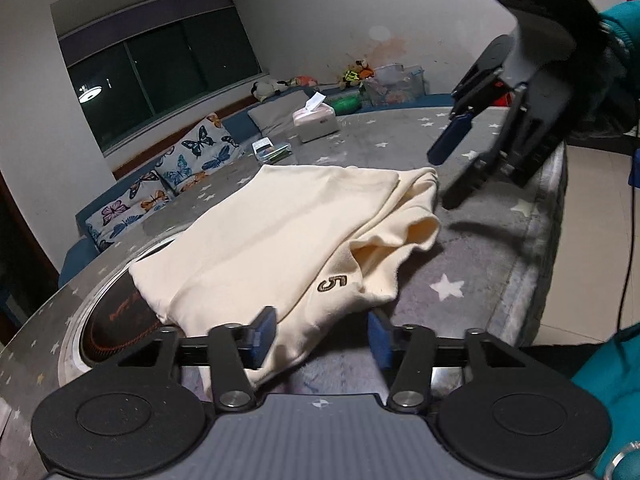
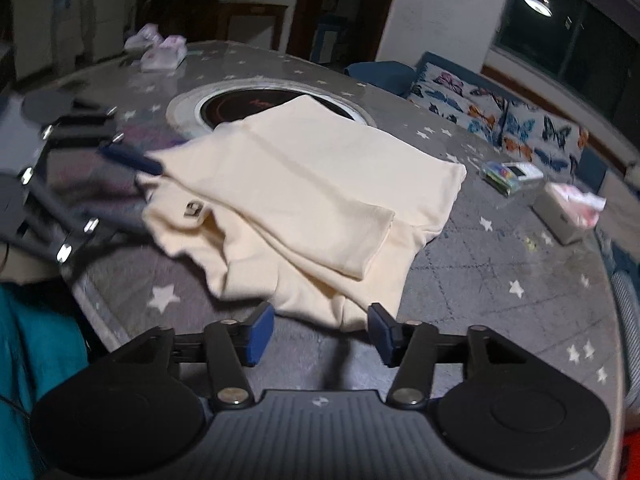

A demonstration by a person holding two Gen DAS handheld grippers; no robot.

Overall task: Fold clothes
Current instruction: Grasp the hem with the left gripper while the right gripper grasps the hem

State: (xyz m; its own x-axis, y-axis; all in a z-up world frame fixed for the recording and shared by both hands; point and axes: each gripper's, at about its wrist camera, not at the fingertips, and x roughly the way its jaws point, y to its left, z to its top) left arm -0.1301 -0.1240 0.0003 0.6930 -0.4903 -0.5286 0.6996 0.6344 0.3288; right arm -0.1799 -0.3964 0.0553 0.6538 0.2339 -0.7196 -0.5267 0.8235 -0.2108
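Cream garment, folded into a thick rectangle, lies on the table under me; in my left wrist view its long axis runs from about 7 o'clock up to 1 o'clock, with the loose, bunched layers opening toward 3 o'clock and one corner hanging over the round hob set into the tabletop. In my right wrist view the same garment slopes from 10 o'clock down to 4 o'clock, a folded sleeve lying along the top. A small embroidered mark near the near edge reads as a "5"; orange writing on the dark hob is too blurred for me to read. My left hand-held gripper stands partly open at the garment's near edge, the cloth passing by its left pad, nothing pinched. My right hand-held gripper is likewise parted, just short of the near hem, holding nothing. A grey cover with white stars dresses the table, and on it at the far side sit a tissue box and a small packet. Beyond, I see a blue sofa with butterfly cushions, a dark window reflecting a ceiling lamp, soft toys, and a teal sleeve behind my right tool.
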